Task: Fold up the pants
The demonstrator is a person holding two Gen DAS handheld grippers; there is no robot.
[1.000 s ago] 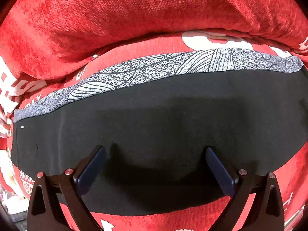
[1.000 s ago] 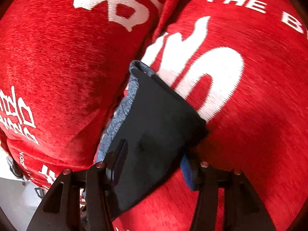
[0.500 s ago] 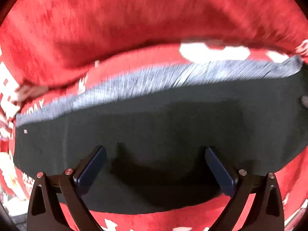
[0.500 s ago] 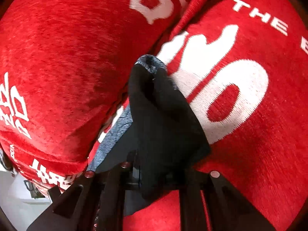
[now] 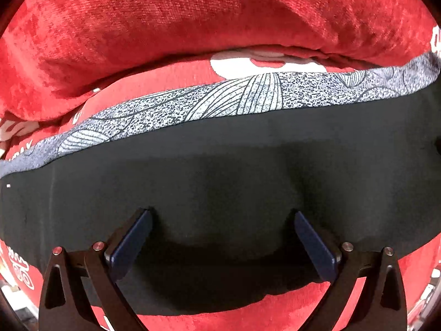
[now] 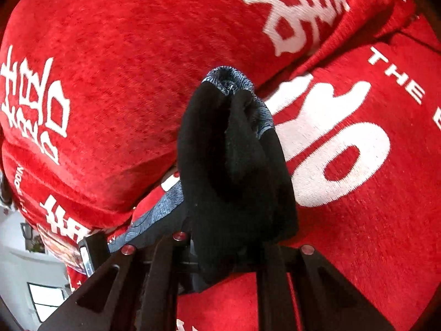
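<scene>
- Lying flat across the red plush couch seat [image 5: 275,314], the black pants with a grey line-patterned band [image 5: 220,171] spanned the left wrist view, band along the far edge next to the red back cushion [image 5: 193,22].
- Left hand-held gripper [image 5: 222,218] hovered over the black fabric, blue-padded fingers [image 5: 129,242] spread wide, nothing between them.
- Right hand-held gripper [image 6: 220,251] was clamped on a bunched end of the pants [image 6: 234,171]; the fabric rose in a peak, grey band at the tip.
- White lettering [image 6: 330,143] showed on the seat cover beside the lifted end.
</scene>
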